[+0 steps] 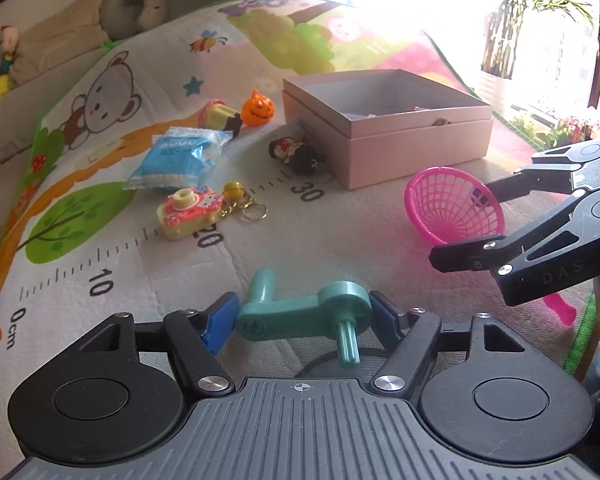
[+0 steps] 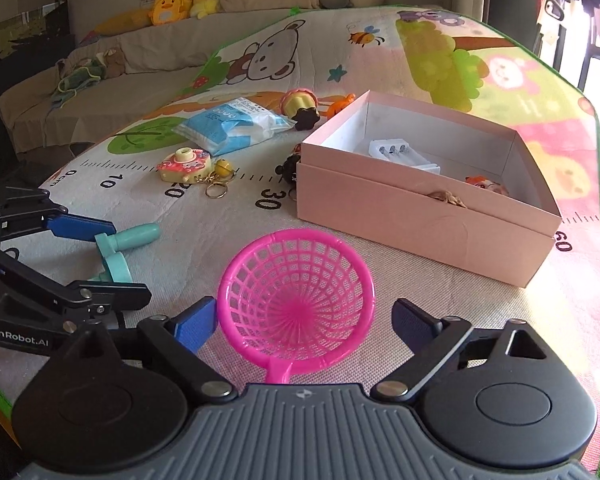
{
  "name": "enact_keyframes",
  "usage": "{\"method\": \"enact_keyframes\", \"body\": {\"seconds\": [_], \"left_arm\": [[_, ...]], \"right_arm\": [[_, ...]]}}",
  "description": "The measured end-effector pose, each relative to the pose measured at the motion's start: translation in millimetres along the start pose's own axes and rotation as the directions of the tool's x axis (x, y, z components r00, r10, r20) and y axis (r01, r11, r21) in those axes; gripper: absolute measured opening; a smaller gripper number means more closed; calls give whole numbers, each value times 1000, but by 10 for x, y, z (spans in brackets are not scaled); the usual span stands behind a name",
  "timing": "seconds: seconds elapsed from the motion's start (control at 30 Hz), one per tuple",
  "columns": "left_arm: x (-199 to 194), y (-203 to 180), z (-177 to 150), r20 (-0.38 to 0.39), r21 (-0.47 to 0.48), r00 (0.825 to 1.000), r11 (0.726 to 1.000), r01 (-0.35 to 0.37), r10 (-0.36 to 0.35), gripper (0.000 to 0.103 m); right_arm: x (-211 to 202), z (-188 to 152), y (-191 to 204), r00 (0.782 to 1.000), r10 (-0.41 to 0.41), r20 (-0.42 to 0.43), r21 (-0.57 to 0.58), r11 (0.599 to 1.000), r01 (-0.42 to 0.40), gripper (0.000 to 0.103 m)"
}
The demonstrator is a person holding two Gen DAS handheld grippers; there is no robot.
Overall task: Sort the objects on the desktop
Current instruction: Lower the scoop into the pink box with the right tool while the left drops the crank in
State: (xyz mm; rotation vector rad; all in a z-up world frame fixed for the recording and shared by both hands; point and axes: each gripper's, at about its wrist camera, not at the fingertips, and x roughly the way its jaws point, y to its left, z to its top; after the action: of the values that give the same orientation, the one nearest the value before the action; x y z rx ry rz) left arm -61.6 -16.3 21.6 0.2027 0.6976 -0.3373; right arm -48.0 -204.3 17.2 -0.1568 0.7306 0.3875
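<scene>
On mat [image 1: 148, 264]: left gripper [image 1: 304, 314] straddles teal crank [image 1: 300, 314], pads beside its ends, contact unclear. Right gripper [image 2: 304, 322] wide around pink strainer [image 2: 296, 300], not gripping. Box [image 2: 428, 216] beyond.

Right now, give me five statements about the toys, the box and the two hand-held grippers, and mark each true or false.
1. The pink strainer lies between the right hand-held gripper fingers. True.
2. The pink box has its lid on. False: it is open, with items inside.
3. The teal crank toy sits between the left hand-held gripper fingers. True.
4. The orange pumpkin is inside the box. False: it lies on the play mat, left of the box.
5. The toy camera lies near the 60 mark. False: near 20.
</scene>
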Motion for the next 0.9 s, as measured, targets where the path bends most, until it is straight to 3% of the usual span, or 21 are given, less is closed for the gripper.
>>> {"method": "enact_keyframes", "body": {"seconds": [0.1, 0.23, 0.33, 0.43, 0.57, 0.67, 0.73, 0.9], "left_arm": [[-115, 11, 130, 38, 8, 999, 1000, -3, 3, 75], [-278, -39, 534, 144, 48, 990, 999, -10, 3, 75], [-360, -129, 1024, 274, 100, 962, 994, -33, 5, 75], [-230, -298, 1480, 361, 135, 932, 990, -43, -9, 75], [253, -519, 1855, 410, 126, 912, 992, -30, -24, 77], [644, -545, 1834, 347, 88, 938, 996, -25, -7, 89], [722, -453, 1624, 299, 44, 954, 999, 15, -28, 96], [706, -221, 1020, 225, -34, 974, 999, -32, 39, 99]], "right_arm": [[-95, 14, 55, 1000, 21, -2, -42, 999, -21, 80], [-486, 243, -41, 996, 42, 83, -47, 998, -39, 80], [-974, 721, -358, 970, 5, 242, 5, 1000, -6, 80], [-1238, 1162, -722, 940, -38, 340, 71, 997, 15, 80], [-1002, 1523, -1132, 936, -120, 332, 160, 985, 70, 80], [-568, 1668, -1382, 949, -146, 278, 243, 967, 78, 80], [-254, 1706, -1488, 960, -151, 237, 281, 956, 81, 80], [452, 1669, -1598, 972, -189, 142, 324, 936, 135, 80]]}}
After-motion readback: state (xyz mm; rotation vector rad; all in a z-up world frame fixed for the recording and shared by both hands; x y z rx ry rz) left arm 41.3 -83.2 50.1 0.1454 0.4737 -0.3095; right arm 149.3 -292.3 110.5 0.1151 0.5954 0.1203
